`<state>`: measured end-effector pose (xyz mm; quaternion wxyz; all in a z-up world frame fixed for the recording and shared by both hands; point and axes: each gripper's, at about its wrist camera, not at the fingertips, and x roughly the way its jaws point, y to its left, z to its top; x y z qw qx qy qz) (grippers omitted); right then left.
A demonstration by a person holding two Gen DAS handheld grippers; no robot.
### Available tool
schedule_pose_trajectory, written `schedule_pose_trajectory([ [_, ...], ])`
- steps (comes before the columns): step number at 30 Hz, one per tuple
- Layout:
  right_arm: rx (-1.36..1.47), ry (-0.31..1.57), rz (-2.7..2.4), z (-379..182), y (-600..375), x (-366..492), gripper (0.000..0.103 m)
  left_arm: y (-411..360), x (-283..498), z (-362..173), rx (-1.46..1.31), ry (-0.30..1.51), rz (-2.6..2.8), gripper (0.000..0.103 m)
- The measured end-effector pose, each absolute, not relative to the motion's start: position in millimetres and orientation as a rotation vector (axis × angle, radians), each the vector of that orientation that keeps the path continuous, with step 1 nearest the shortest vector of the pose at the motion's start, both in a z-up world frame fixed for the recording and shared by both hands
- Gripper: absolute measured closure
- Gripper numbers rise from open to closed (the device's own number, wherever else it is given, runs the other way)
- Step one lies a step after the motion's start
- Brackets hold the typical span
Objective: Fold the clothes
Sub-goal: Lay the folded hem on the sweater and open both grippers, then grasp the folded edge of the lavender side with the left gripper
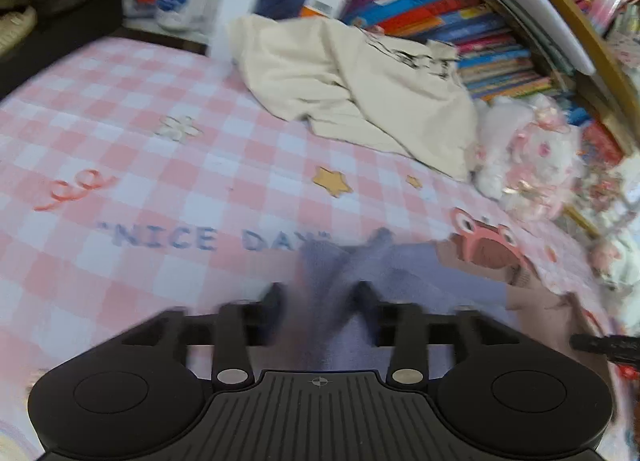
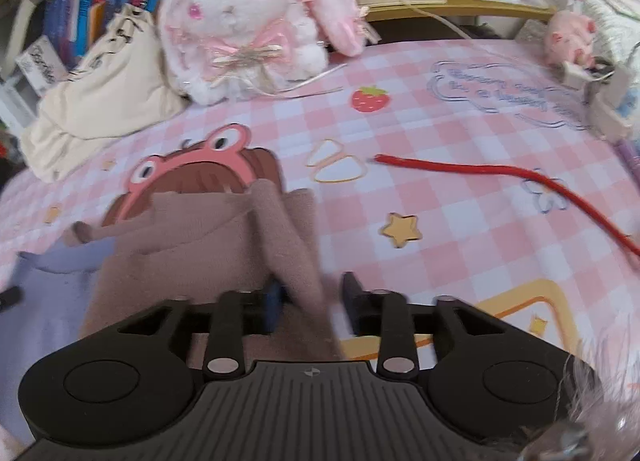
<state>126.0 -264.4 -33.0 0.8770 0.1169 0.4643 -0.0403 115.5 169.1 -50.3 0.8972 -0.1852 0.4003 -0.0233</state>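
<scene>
A lavender garment lies bunched on the pink checked sheet. A raised fold of it stands between the fingers of my left gripper, whose jaws stand apart around the cloth. Beside it lies a brown garment, overlapping the lavender one. A ridge of the brown cloth runs up between the fingers of my right gripper. It leans against the left finger, with a gap to the right finger. Both views are blurred near the fingers.
A crumpled cream garment lies at the back beside a white and pink plush rabbit. Stacked books line the far edge. A red cord crosses the sheet on the right, near a small pink plush.
</scene>
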Motion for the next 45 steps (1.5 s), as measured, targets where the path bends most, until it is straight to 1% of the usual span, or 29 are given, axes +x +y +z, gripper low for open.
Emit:
schedule_pose_trajectory([
  [1, 0.245, 0.965, -0.087, -33.6, -265.5, 125.2, 0.059, 169.3, 109.9, -46.1, -0.371, 0.809, -0.021, 0.037],
  [3, 0.263, 0.962, -0.091, -34.5, -268.5, 124.1, 0.056, 169.8, 98.6, -37.6, -0.349, 0.77, 0.029, 0.035],
  [4, 0.271, 0.962, -0.091, -34.5, -269.5, 123.6, 0.055, 170.0, 91.6, -33.0, -0.35, 0.757, 0.032, 0.031],
  [6, 0.284, 0.961, -0.088, -34.4, -270.8, 122.3, 0.055, 167.9, 75.0, -24.6, -0.343, 0.732, 0.04, 0.028],
  [8, 0.296, 0.961, -0.077, -35.1, -272.1, 121.0, 0.054, 162.8, 57.0, -17.5, -0.319, 0.709, 0.059, 0.02],
  [9, 0.3, 0.961, -0.069, -35.7, -273.0, 120.3, 0.053, 158.9, 46.6, -15.3, -0.306, 0.698, 0.081, 0.019],
  [13, 0.286, 0.968, -0.017, -36.3, -276.5, 119.7, 0.051, 143.8, 8.2, -12.7, -0.306, 0.688, 0.178, 0.019],
  [16, 0.282, 0.993, 0.039, -33.3, -280.0, 116.9, 0.051, 133.2, -15.9, -14.8, -0.363, 0.701, 0.244, 0.019],
  [20, 0.278, 1.004, 0.139, -26.6, -284.4, 98.7, 0.051, 113.5, -32.6, -13.9, -0.411, 0.723, 0.294, 0.019],
  [25, 0.243, 1.027, 0.272, -25.1, -289.0, 69.8, 0.05, 82.2, -51.8, -6.7, -0.404, 0.701, 0.344, 0.018],
  [34, 0.293, 1.056, 0.387, -33.3, -304.3, 49.4, 0.049, 35.9, -84.0, -13.1, -0.362, 0.76, 0.437, 0.013],
  [38, 0.299, 1.055, 0.409, -29.1, -309.7, 40.8, 0.049, 35.2, -94.0, -12.9, -0.366, 0.787, 0.464, 0.013],
  [45, 0.299, 1.074, 0.422, -24.0, -313.0, 23.9, 0.049, 58.9, -99.5, -19.6, -0.531, 0.829, 0.471, 0.013],
])
